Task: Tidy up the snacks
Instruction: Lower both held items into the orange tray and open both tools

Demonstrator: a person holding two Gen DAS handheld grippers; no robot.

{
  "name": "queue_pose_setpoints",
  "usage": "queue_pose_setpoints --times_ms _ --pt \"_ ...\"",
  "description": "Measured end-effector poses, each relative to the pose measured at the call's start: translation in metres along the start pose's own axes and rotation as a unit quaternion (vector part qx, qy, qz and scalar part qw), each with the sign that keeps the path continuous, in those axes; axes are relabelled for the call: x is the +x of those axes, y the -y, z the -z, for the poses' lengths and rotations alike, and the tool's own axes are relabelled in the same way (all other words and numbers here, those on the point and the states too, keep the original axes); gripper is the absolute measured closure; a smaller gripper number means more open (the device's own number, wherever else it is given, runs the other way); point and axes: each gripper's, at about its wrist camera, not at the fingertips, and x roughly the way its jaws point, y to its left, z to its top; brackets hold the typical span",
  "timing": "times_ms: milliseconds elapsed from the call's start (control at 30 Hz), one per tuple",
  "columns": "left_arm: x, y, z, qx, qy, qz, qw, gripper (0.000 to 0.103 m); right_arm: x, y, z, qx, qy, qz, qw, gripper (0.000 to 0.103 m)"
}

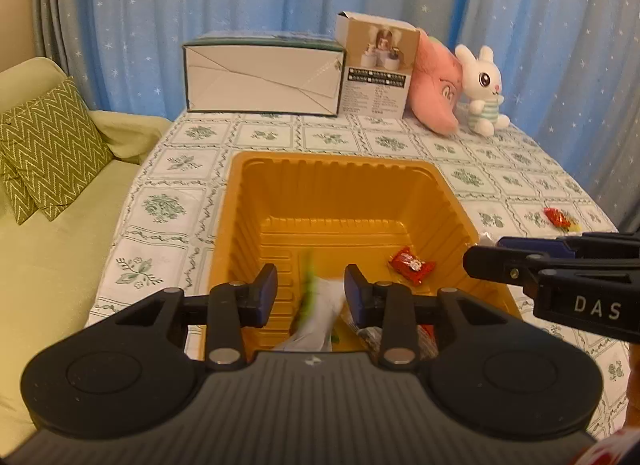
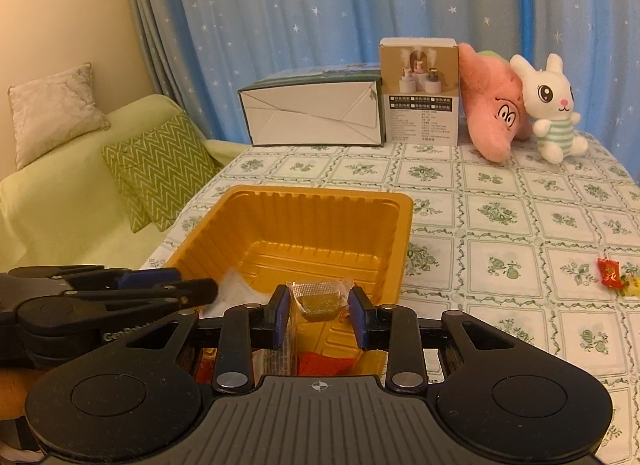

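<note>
An orange plastic tray [image 1: 348,169] [image 2: 320,196] sits on the flower-patterned tablecloth. My left gripper [image 1: 311,295] hovers over the tray's near end, open. A blurred white and green packet [image 1: 324,309] hangs loose between its pads without being pressed. A red candy [image 1: 412,265] lies on the tray floor. My right gripper [image 2: 320,315] is over the tray's near right corner, shut on a clear-wrapped brownish snack [image 2: 320,299]. Each gripper shows at the edge of the other's view: the right gripper [image 1: 500,261] and the left gripper [image 2: 192,285]. More wrappers lie under the fingers, mostly hidden.
A red candy [image 2: 608,271] and a yellow one [image 2: 630,285] lie on the cloth at the right. At the back stand a white carton [image 1: 260,77], a small box [image 1: 378,65], a pink plush [image 1: 436,93] and a white rabbit [image 1: 482,89]. A green sofa [image 1: 60,257] borders the table's left.
</note>
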Motion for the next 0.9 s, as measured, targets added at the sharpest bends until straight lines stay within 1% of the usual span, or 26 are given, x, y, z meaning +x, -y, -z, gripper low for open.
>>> queue_pose_setpoints --times_ms 300,367,400,433,700,767,833,867,900 --pt "-0.006 -0.003 0.001 -0.008 0.011 -0.007 0.9999 0.069 0.005 0.000 0.003 0.005 -0.007 -0.004 1.000 0.071" --pt "-0.006 -0.002 0.001 -0.009 0.009 -0.008 0.9999 0.067 0.005 0.001 0.003 0.007 -0.007 -0.004 1.000 0.071" --pt "-0.006 -0.002 0.001 -0.012 0.009 -0.009 0.9999 0.063 0.006 0.001 0.003 0.009 -0.008 -0.004 1.000 0.071" --pt "-0.007 -0.003 0.001 -0.014 0.011 -0.009 0.9998 0.062 0.006 0.001 0.002 0.009 -0.008 -0.004 1.000 0.071" --pt "-0.007 -0.004 0.001 -0.018 0.013 -0.010 0.9997 0.061 0.007 0.001 -0.003 0.010 -0.005 -0.006 1.000 0.070" --pt "-0.007 -0.005 0.002 -0.019 0.013 -0.015 0.9996 0.057 0.009 0.000 -0.005 0.011 -0.005 -0.007 1.000 0.070" --pt "-0.008 -0.006 0.002 -0.021 0.013 -0.024 0.9994 0.048 0.012 0.002 -0.007 0.018 -0.008 -0.027 0.999 0.070" --pt "-0.008 -0.007 0.002 -0.021 0.013 -0.028 0.9993 0.046 0.014 0.003 -0.009 0.025 -0.012 -0.040 0.999 0.061" --pt "-0.008 -0.008 0.003 -0.021 0.014 -0.033 0.9992 0.043 0.016 0.005 -0.010 0.034 -0.013 -0.047 0.998 0.050"
